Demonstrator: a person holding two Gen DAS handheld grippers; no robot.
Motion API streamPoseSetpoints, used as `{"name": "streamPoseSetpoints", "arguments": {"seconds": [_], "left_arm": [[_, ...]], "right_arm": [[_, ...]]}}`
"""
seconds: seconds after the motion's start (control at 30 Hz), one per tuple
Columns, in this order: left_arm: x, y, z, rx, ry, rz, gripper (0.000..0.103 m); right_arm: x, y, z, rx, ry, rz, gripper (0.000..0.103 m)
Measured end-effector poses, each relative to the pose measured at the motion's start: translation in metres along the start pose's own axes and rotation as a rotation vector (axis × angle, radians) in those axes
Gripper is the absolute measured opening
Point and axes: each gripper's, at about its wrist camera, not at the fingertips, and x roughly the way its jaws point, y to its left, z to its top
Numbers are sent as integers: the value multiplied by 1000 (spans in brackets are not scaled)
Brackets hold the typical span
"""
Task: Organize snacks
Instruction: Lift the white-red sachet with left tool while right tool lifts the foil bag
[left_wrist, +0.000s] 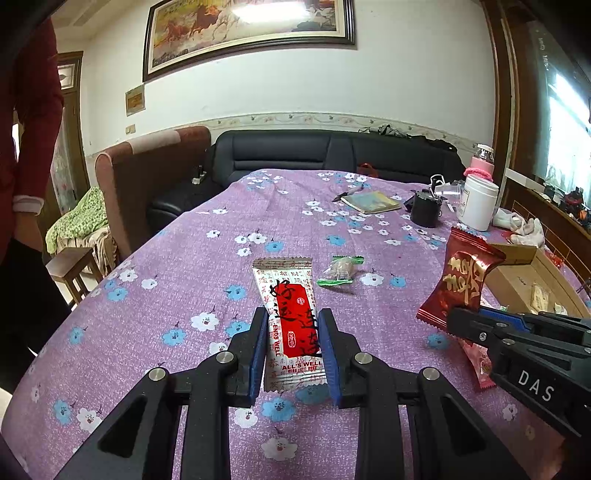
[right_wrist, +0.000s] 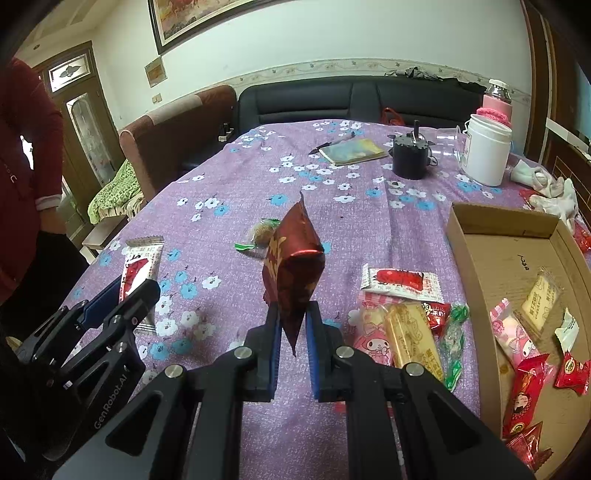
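Left gripper (left_wrist: 291, 334) closing around white-and-red snack pack (left_wrist: 290, 321) lying on purple tablecloth (left_wrist: 184, 280). Right gripper (right_wrist: 293, 325) pinching dark red packet (right_wrist: 293, 269), holding it up beside cardboard box (right_wrist: 461, 236).

purple flowered tablecloth (left_wrist: 192, 258), dark red gold-printed packet (right_wrist: 295, 266).

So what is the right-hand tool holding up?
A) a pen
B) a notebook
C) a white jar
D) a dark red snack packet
D: the right gripper has its fingers pinched on the bottom of a dark red snack packet, lifted upright off the table.
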Motion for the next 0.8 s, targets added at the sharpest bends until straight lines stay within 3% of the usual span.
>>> {"name": "streamPoseSetpoints", "arguments": {"seconds": [0.8], "left_arm": [[-8,-2,1,15,-42,33,29]], "right_arm": [[-9,-4,3,20,-24,8,12]]}}
